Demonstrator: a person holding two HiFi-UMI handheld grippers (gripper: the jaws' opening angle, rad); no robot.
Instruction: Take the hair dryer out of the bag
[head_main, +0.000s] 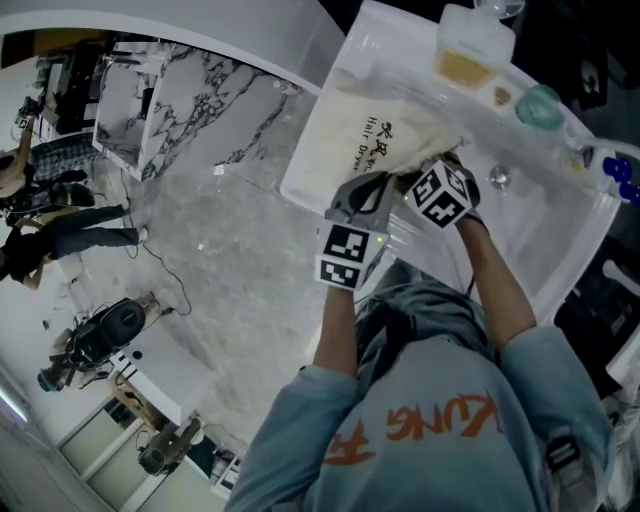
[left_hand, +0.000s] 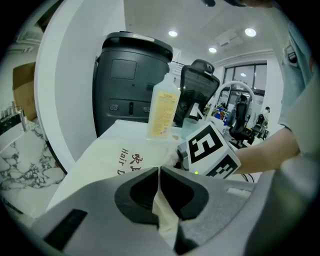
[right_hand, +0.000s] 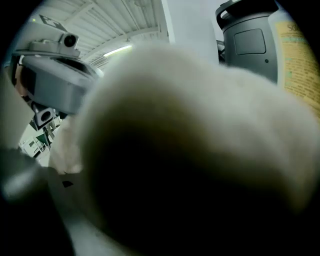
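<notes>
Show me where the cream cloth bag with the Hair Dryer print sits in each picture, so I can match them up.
Head view: the bag lies at the upper middle, on the white counter.
Left gripper view: lower left, with a fold pinched in the left gripper.
Right gripper view: blurred and very close, filling most of the picture.
Shared landmark: the bottle of yellow liquid, beyond the bag.

Cream printed cloth bag (head_main: 375, 140) lies on white surface (head_main: 545, 225).
</notes>
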